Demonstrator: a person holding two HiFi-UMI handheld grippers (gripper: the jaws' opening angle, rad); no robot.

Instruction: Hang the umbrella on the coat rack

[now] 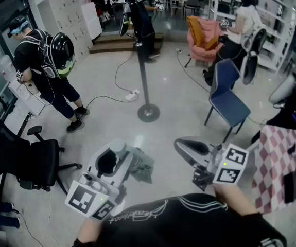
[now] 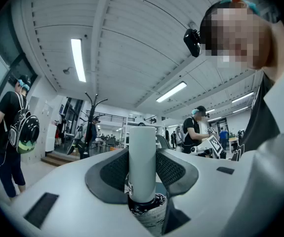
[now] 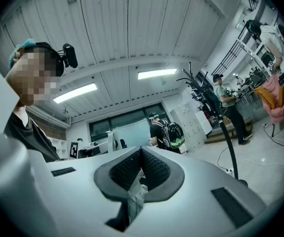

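Observation:
A folded umbrella with a white cylindrical handle (image 1: 117,147) (image 2: 142,162) and grey-green canopy (image 1: 143,169) stands upright in my left gripper (image 1: 114,153) (image 2: 142,157), whose pads press on the handle from both sides. My right gripper (image 1: 184,147) (image 3: 141,169) is just right of the umbrella, its jaws shut on a pale grey-green fabric strip (image 3: 134,196) that hangs down between them. The black coat rack (image 1: 142,60) (image 2: 90,117) (image 3: 228,142) stands some way ahead on a round base (image 1: 148,112). Both grippers are well short of it.
A blue chair (image 1: 227,96) stands to the right of the rack, and a black office chair (image 1: 29,161) at the left. A person with a backpack (image 1: 45,71) stands at far left. A power strip and cable (image 1: 132,94) lie by the rack's base. A checkered tablecloth (image 1: 279,158) is at right.

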